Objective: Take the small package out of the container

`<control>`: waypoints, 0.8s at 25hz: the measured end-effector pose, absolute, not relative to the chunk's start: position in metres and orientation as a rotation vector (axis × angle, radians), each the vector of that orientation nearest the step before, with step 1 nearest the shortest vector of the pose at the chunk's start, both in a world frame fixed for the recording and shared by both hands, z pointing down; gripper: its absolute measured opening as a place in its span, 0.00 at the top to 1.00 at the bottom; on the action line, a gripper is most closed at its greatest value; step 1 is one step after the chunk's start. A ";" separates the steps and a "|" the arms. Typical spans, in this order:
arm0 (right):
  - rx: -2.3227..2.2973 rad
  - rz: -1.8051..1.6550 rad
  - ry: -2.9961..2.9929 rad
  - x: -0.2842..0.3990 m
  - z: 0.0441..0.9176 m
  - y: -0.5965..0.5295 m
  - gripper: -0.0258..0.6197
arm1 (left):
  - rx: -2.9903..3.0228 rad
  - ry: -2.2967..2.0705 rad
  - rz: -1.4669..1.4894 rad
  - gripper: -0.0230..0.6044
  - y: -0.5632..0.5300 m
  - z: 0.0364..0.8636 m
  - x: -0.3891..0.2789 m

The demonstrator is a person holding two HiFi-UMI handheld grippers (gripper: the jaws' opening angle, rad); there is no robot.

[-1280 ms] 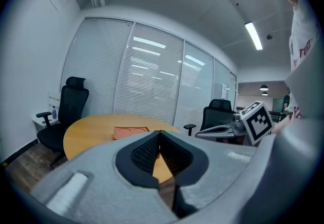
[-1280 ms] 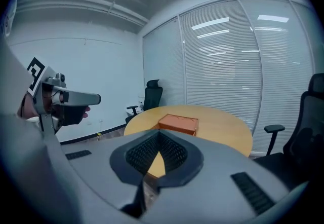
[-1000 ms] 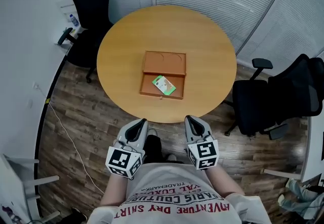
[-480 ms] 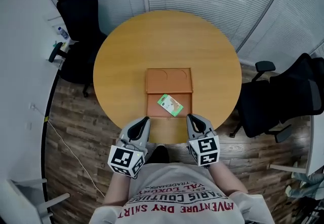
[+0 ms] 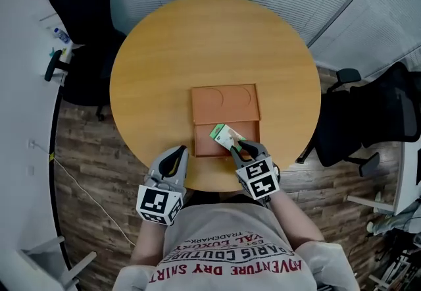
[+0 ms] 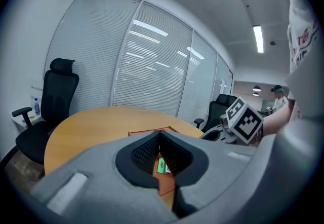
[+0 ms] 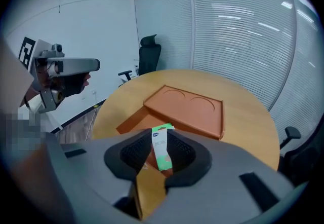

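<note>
One small package (image 5: 225, 136) lies in the container's (image 5: 223, 102) near tray, on the tabletop (image 5: 164, 66). Right gripper (image 5: 241, 149) has come in over it, fingers just been opening, package betw. them, not squeezed, so grasp looks next. Left gripper (image 5: 173, 159) closed, empty, now at tabletop edge. Package's near end is hidden under right gripper; actual contact unclear.

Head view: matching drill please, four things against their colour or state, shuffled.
1 small package
2 container
3 left tool
4 right tool

A jaws together, empty, left of the container
B orange-brown, on the round table
C green and white, lying in the container
D jaws apart, tips at the package

Pairs: 1-C, 2-B, 3-A, 4-D.
The right tool's jaws have just been opening; the package stands between them, not yet gripped.
</note>
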State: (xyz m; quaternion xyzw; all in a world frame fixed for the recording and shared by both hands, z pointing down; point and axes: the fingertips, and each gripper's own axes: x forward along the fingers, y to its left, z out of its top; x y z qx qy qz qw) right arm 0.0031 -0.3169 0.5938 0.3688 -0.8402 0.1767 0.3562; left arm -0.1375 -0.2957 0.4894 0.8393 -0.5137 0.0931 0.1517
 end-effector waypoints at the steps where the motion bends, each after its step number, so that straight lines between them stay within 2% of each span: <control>1: 0.935 0.463 -2.155 -0.001 0.600 -0.320 0.78 | 2.406 -1.463 0.280 0.94 -0.300 0.494 -0.140; 11: 0.736 0.433 -1.977 -0.012 0.669 -0.341 0.45 | 2.340 -1.443 0.317 0.94 -0.317 0.524 -0.156; 20: 0.543 0.384 -1.856 -0.012 0.709 -0.346 0.37 | 2.248 -1.493 0.357 0.94 -0.319 0.534 -0.165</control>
